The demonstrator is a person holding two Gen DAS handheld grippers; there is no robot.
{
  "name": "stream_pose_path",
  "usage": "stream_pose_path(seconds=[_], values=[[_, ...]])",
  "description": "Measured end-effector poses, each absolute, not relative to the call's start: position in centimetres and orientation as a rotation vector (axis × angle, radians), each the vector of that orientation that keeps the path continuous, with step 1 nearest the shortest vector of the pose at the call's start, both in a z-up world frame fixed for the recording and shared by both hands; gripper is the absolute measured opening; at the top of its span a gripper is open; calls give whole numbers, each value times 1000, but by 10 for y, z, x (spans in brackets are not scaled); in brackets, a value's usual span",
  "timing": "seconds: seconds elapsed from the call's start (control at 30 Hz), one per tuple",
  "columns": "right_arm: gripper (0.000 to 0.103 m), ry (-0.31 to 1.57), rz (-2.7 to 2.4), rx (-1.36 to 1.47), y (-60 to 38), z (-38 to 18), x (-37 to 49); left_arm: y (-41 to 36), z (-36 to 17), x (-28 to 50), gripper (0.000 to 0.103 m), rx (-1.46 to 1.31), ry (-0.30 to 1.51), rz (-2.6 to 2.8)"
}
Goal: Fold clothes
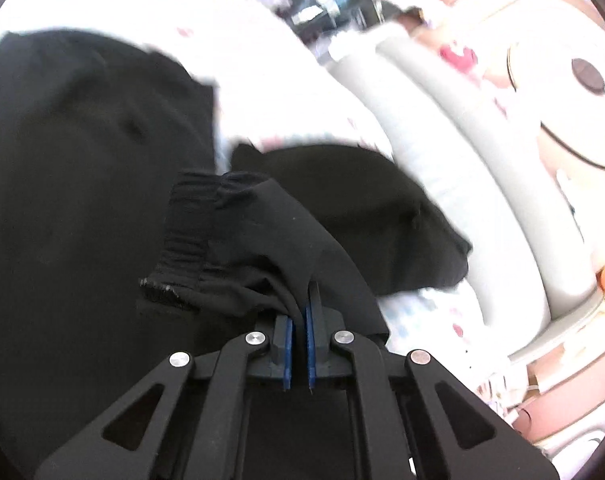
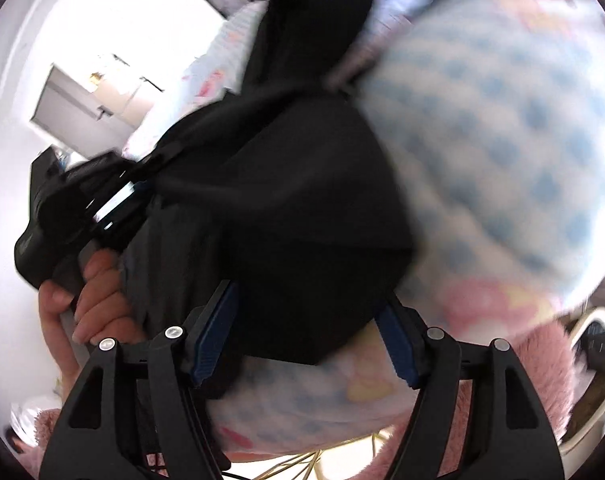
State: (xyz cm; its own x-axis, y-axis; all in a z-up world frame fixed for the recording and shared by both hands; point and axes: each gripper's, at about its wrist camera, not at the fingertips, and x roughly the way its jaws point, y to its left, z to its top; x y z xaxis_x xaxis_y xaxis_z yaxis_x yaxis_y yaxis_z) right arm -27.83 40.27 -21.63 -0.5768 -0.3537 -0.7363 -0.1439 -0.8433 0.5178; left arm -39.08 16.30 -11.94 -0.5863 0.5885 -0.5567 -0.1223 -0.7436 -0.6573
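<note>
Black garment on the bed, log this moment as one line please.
left tongs: shut on black garment | right tongs: open, around a fold of it | surface: checked bedding | fold: unfinished

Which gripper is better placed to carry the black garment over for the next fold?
Probably the left gripper: its fingers are shut on a bunch of the black garment beside its ribbed band. The right gripper is open, with cloth between its fingers but not clamped.

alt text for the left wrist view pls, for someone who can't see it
The left gripper is shut on a bunched fold of a black garment, whose ribbed elastic band sits just ahead of the blue pads. More black cloth lies on a pale patterned bedsheet; the background is motion-blurred.
</note>
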Motion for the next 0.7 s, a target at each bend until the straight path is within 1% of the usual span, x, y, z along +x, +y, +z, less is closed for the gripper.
stream_pose_path(seconds=[0.07, 0.1, 0.2, 0.27, 0.3, 0.33, 0.37, 0.4, 0.43, 0.47, 0.5, 0.53, 0.57, 0.63, 0.7], values=[[71, -766, -2567, 1353, 392, -199, -281, 118, -93, -369, 5, -1028, -789, 2428], [71, -767, -2537, 1339, 386, -191, -280, 93, -79, -351, 5, -967, -767, 2458], [72, -950, -2286, 1247, 371, -169, -268, 22, -44, -302, 5, -817, -711, 2543], [78, -937, -2236, 1163, 357, -152, -255, -29, -37, -276, 5, -817, -660, 2685], [80, -862, -2282, 1162, 349, -147, -251, -39, -47, -271, 5, -864, -670, 2697], [80, -777, -2344, 1183, 340, -148, -249, -49, -56, -266, 8, -910, -679, 2708], [80, -691, -2402, 1204, 332, -149, -248, -59, -66, -260, 12, -957, -689, 2719], [80, -664, -2410, 1262, 328, -160, -250, -69, -76, -255, 19, -1005, -698, 2728], [80, -638, -2416, 1321, 324, -170, -252, -79, -85, -250, 36, -1053, -707, 2737], [80, -653, -2390, 1375, 315, -183, -262, -89, -95, -244, 40, -1101, -716, 2745], [80, -667, -2364, 1426, 307, -196, -271, -99, -104, -239, 40, -1150, -725, 2753], [80, -650, -2355, 1453, 301, -206, -276, -109, -114, -234, 43, -1199, -734, 2760], [80, -604, -2360, 1482, 283, -219, -284, -119, -124, -229, 44, -1249, -743, 2765], [80, -497, -2372, 1523, 283, -229, -276, -134, -140, -220, 44, -1338, -751, 2780], [79, -386, -2400, 1545, 279, -241, -268, -102, -133, -213, 44, -1253, -683, 2836]])
